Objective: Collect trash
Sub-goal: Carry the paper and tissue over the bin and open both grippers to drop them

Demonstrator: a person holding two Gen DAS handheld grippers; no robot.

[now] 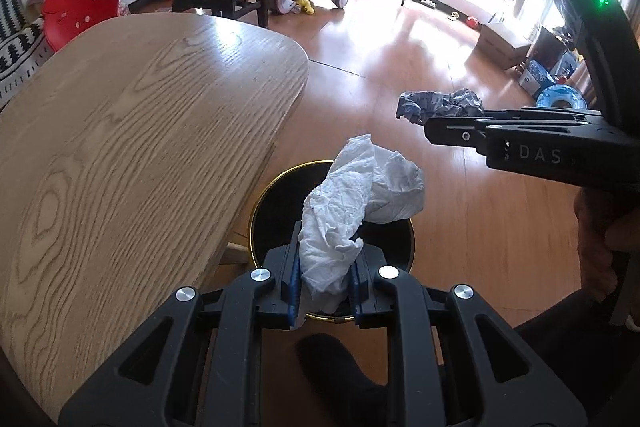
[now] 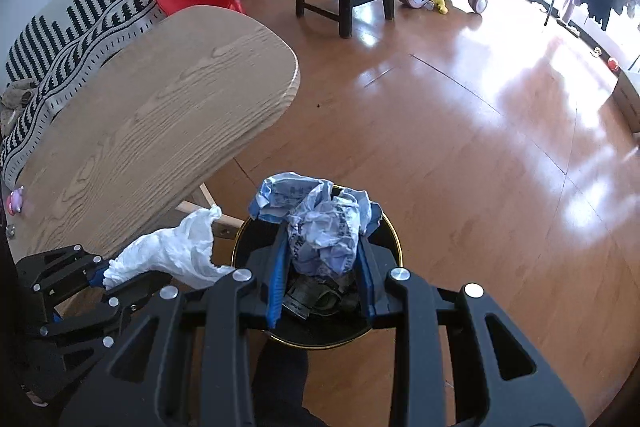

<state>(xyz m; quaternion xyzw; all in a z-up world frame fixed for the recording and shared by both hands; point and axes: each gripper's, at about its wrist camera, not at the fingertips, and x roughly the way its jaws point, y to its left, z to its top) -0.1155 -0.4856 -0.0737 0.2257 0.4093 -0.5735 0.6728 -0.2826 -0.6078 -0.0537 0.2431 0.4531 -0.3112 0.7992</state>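
Jaws of my left gripper [image 1: 326, 267] pinch white tissue [image 1: 360, 199]; my right gripper [image 2: 324, 267] clamps crumpled blue wrapper [image 2: 320, 223]. Black bin [image 2: 390, 231] sits below both.

White crumpled tissue [image 1: 360, 207]; blue-and-white printed crumpled wrapper [image 2: 320, 223]; black gold-rimmed round bin [image 2: 384, 227]; black-and-white striped blanket [image 2: 80, 23] at ten o'clock.

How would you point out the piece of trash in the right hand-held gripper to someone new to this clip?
Find the black bin with a gold rim on the floor beside the wooden table. Above its opening, the right hand-held gripper grips a crumpled blue-and-white printed wrapper. The plain white tissue in the other gripper has no print.
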